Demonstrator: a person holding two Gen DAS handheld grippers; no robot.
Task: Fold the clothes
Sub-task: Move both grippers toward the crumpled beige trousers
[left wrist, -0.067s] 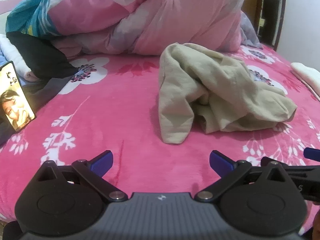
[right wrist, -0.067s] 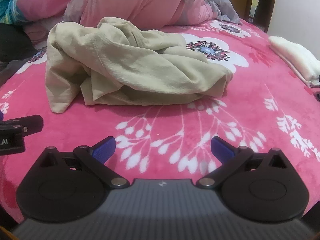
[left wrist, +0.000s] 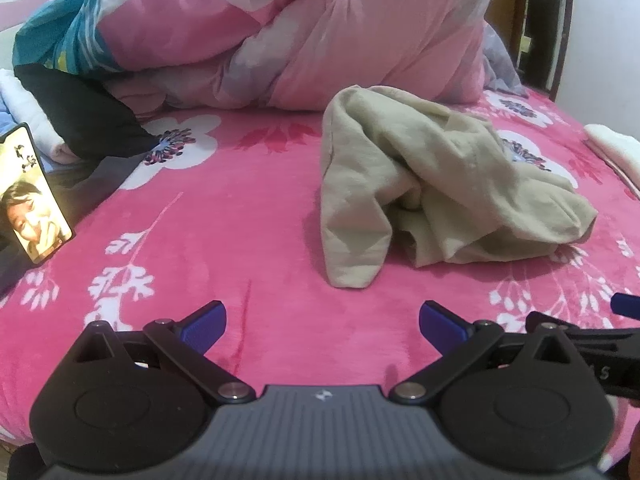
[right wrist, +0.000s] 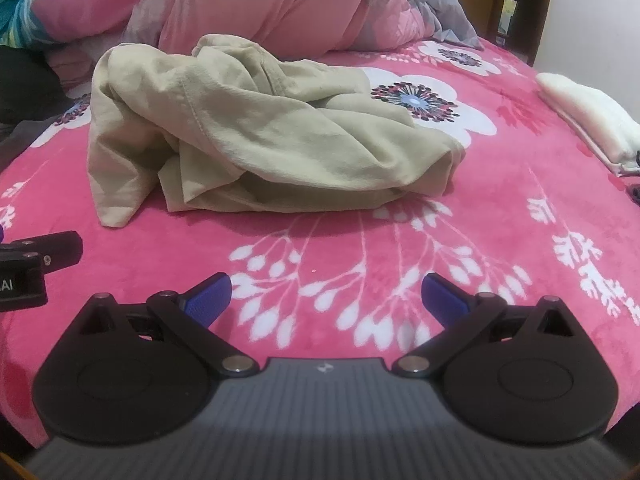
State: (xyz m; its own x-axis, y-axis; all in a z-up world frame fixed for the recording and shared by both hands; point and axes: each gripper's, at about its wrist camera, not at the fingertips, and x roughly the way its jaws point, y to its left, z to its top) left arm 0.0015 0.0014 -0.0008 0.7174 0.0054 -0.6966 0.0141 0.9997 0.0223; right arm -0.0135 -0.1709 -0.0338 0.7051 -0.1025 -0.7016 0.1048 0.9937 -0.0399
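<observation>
- Clothing to be folded was seen as one crumpled beige garment (left wrist: 440, 184), bunched in a loose heap on the bed (left wrist: 248, 216).
- In the left wrist view the beige garment lay to the right of centre, well beyond the fingertips; in the right wrist view it (right wrist: 256, 136) was found left of centre, again farther off than the fingertips.
- A limp flap of the garment was draped down at its left end, reaching nearest to the cameras.
- The left hand-held gripper (left wrist: 322, 322) was held low over the pink floral blanket, its blue pads (left wrist: 204, 326) spread wide with nothing between them.
- The right hand-held gripper (right wrist: 326, 300) was likewise held spread, nothing pinched, over the white leaf print of the blanket.
- Part of the right hand-held gripper was caught at the right edge of the left wrist view, and part of the left one (right wrist: 36, 268) at the left edge of the right wrist view, so the two were shown side by side.
- A pink quilt (left wrist: 320, 32) was piled at the far side of the bed, behind the garment.
- A phone (left wrist: 34, 196) with a lit screen was propped at the far left, near a dark cloth (left wrist: 84, 120).
- A folded white cloth (right wrist: 588, 116) was laid at the right edge of the bed, well apart from the garment.
</observation>
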